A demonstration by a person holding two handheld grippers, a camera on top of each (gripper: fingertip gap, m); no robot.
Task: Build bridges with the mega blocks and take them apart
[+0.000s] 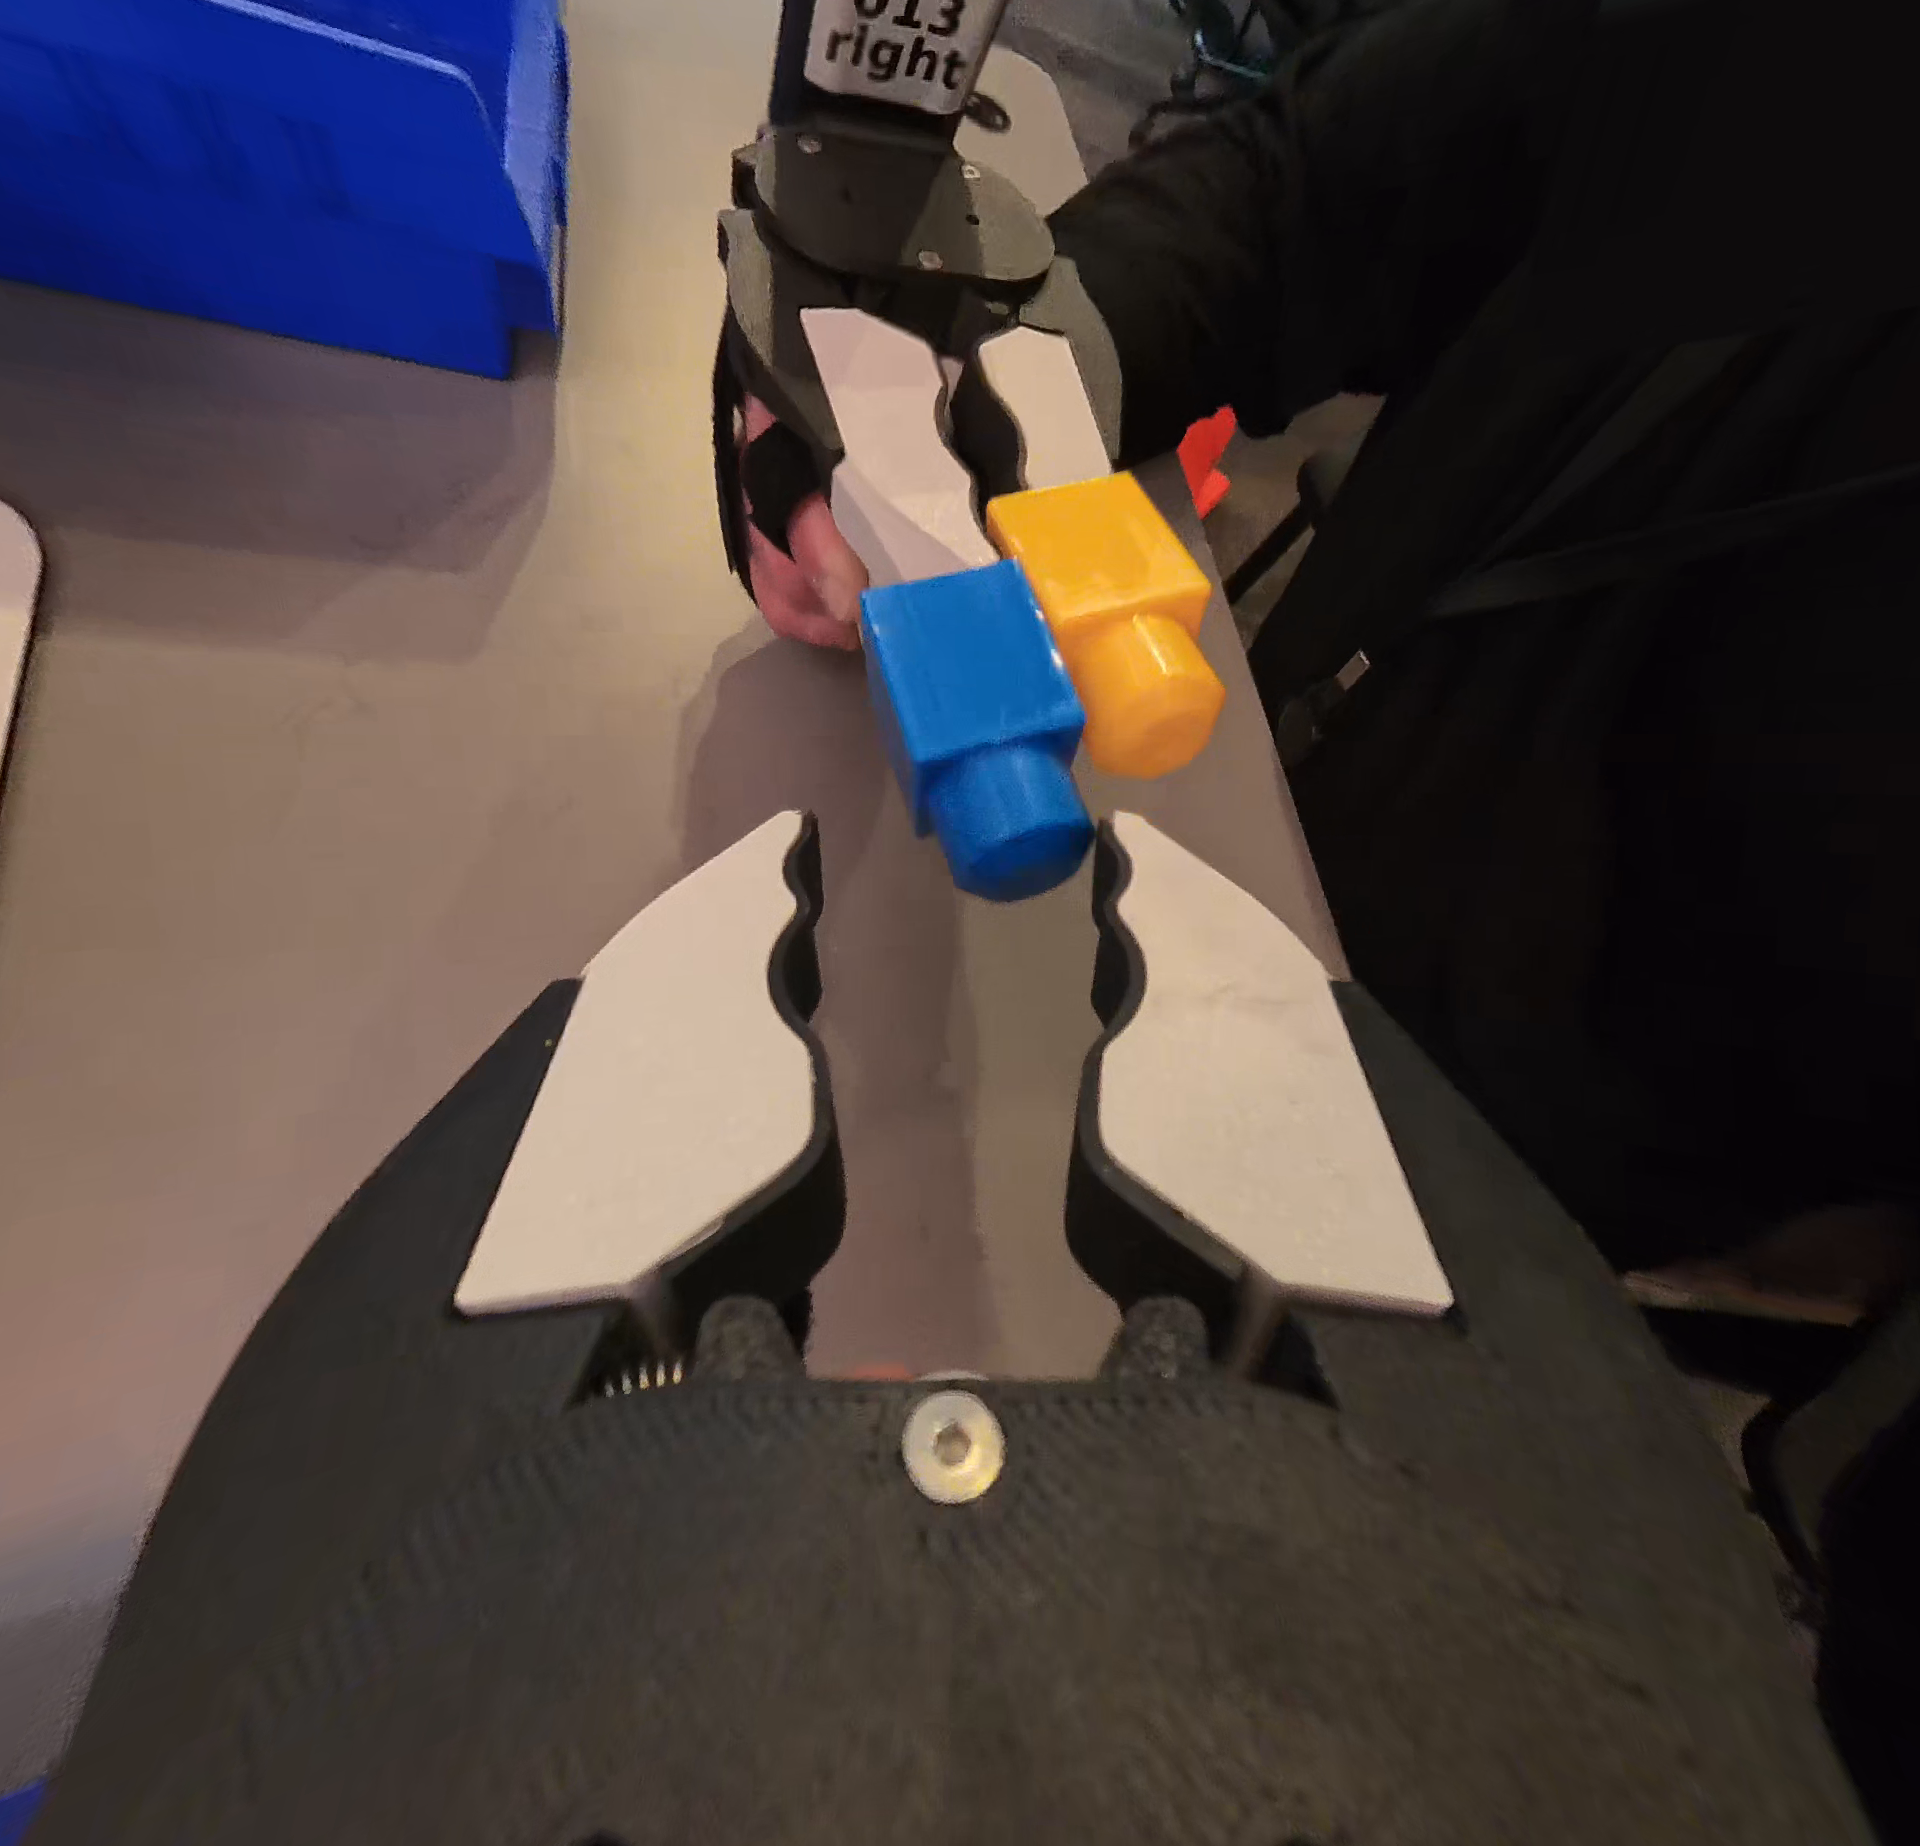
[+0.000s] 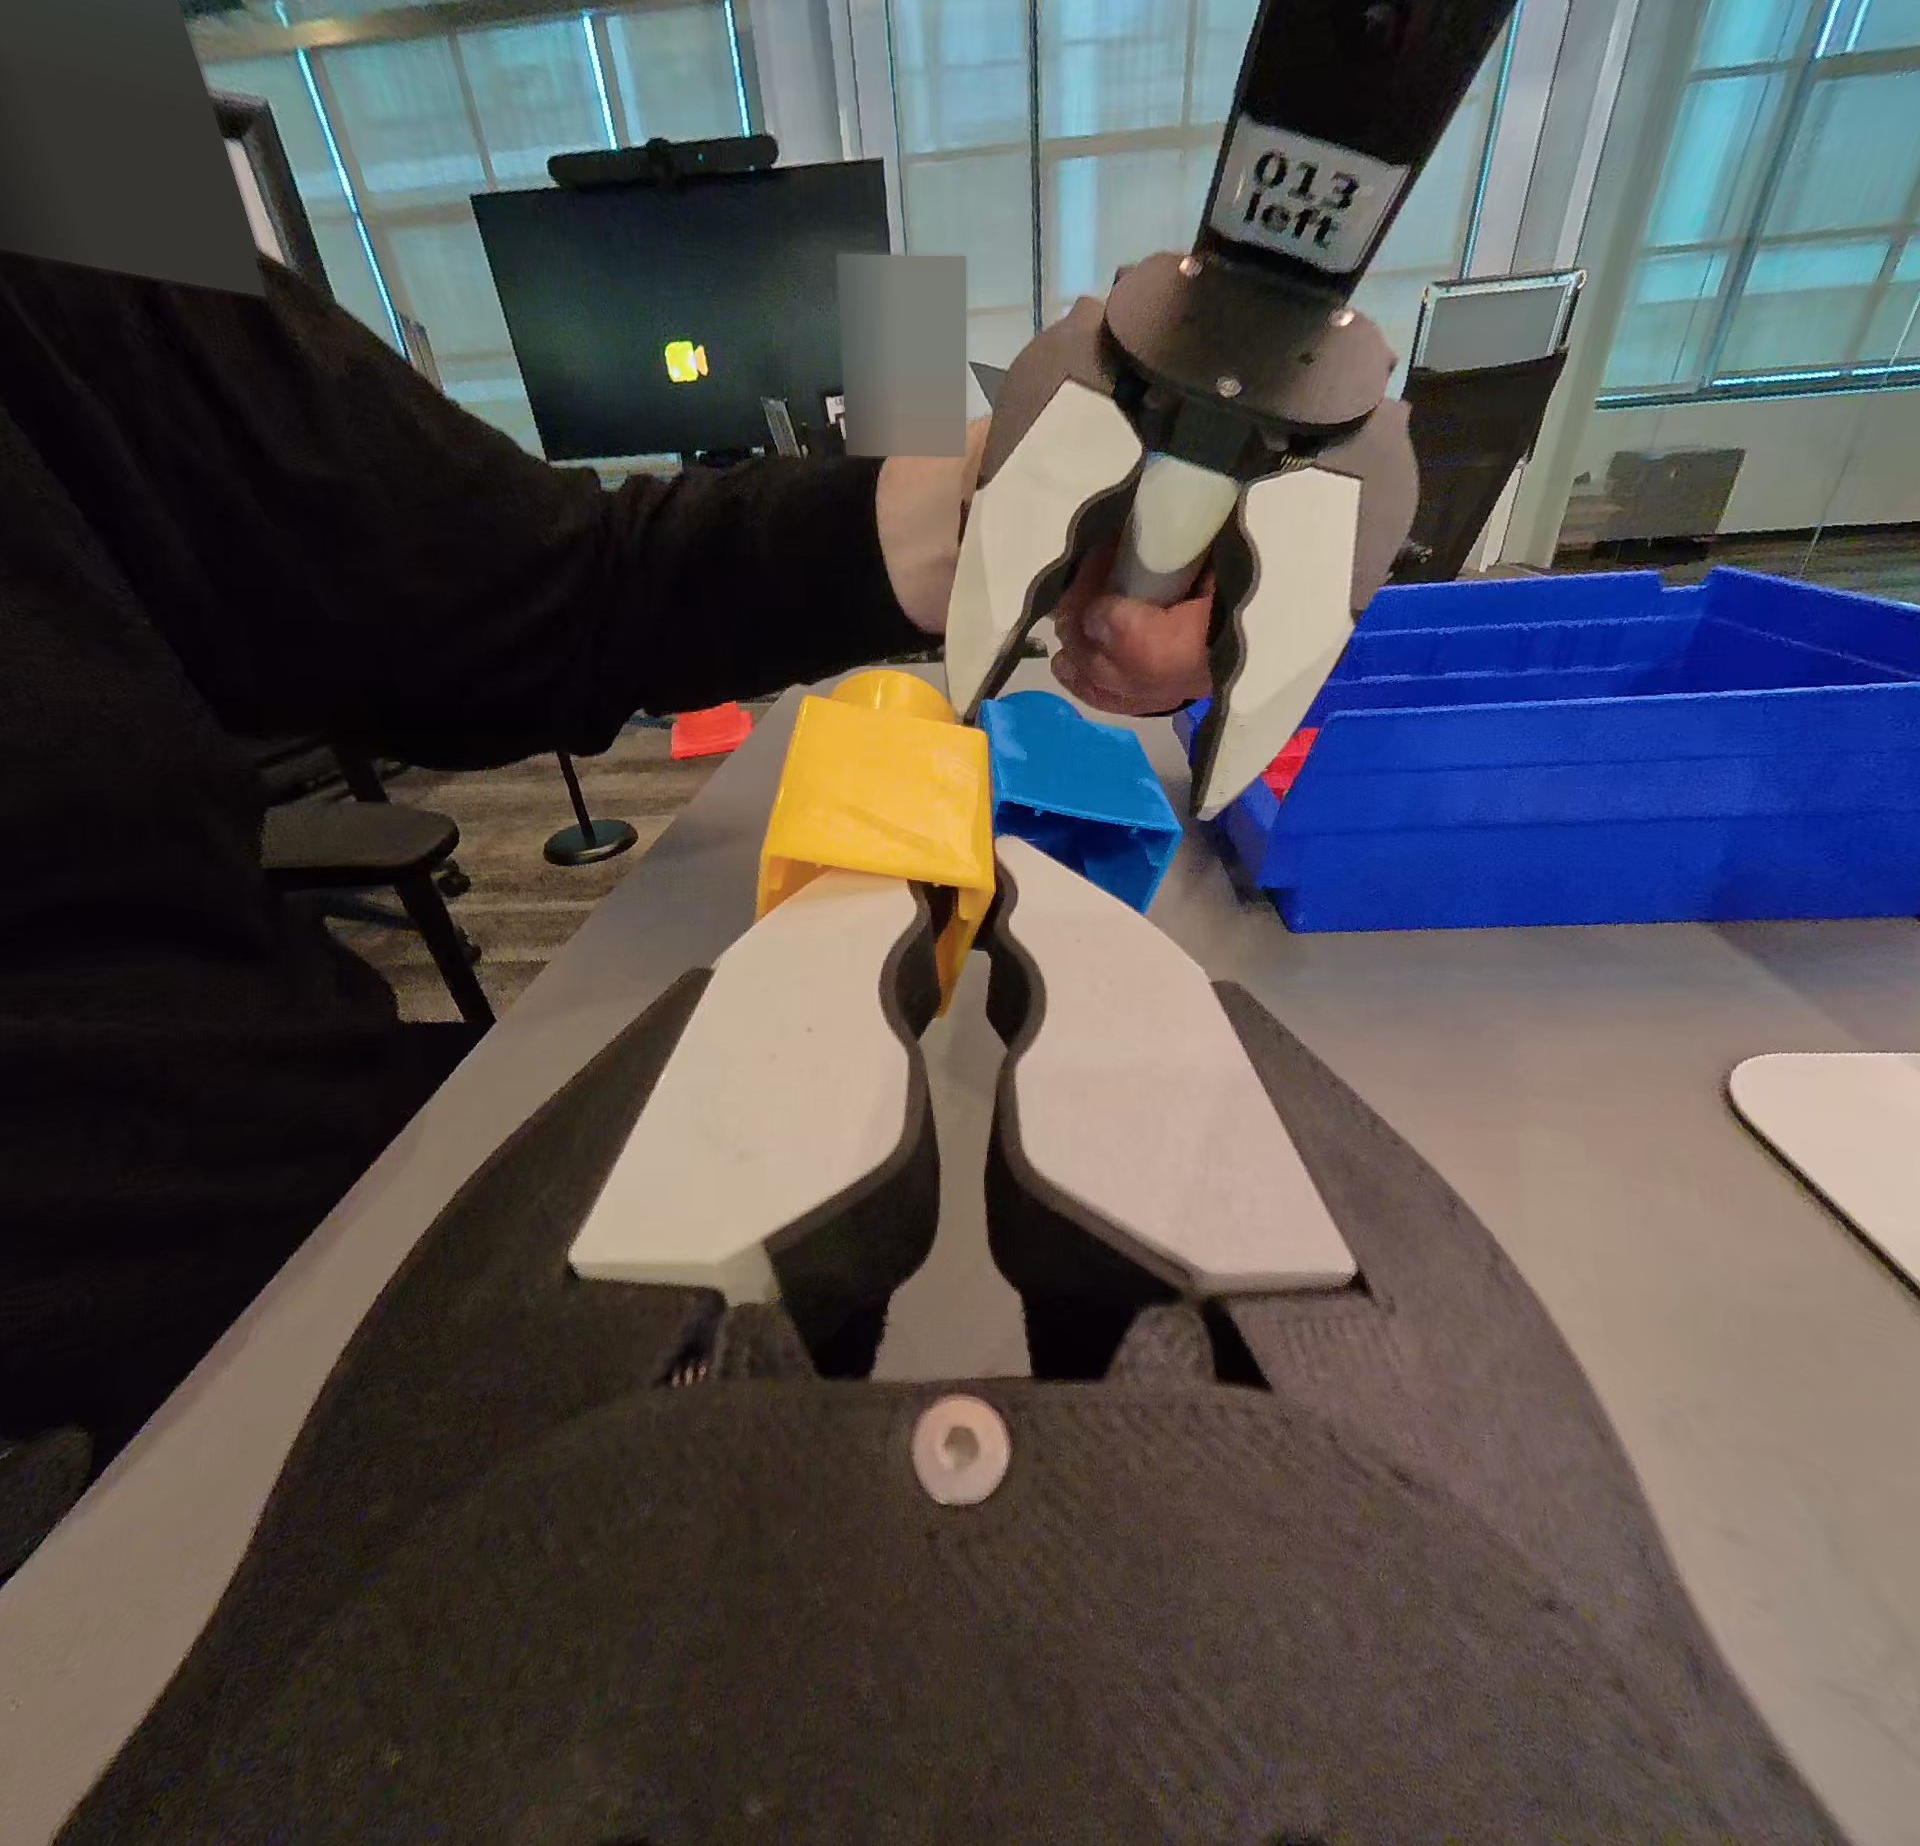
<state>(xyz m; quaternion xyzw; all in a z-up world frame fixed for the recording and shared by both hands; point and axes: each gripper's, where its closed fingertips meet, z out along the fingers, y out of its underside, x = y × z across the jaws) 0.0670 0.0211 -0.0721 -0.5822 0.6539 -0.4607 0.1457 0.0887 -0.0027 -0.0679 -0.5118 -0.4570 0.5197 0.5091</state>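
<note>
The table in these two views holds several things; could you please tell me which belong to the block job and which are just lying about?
In the job: yellow block, blue block, right gripper pinching the yellow block's wall, open left gripper.

Lying about: blue bin, white mat, red piece on floor.

Two wrist cams, facing each other across the bench corner.
Left wrist view sits on the left tongs (image 1: 956, 835), tilted down along its fingers at the bench (image 1: 312, 757), close range. Right wrist view rides the right tongs (image 2: 961, 897), aimed flatter, across the bench toward the windows (image 2: 1143, 134). Shared: yellow block (image 1: 1107, 601) (image 2: 883, 799), blue block (image 1: 971, 674) (image 2: 1081, 788), blue bin (image 1: 260, 165) (image 2: 1610, 757), each other's tongs.
</note>
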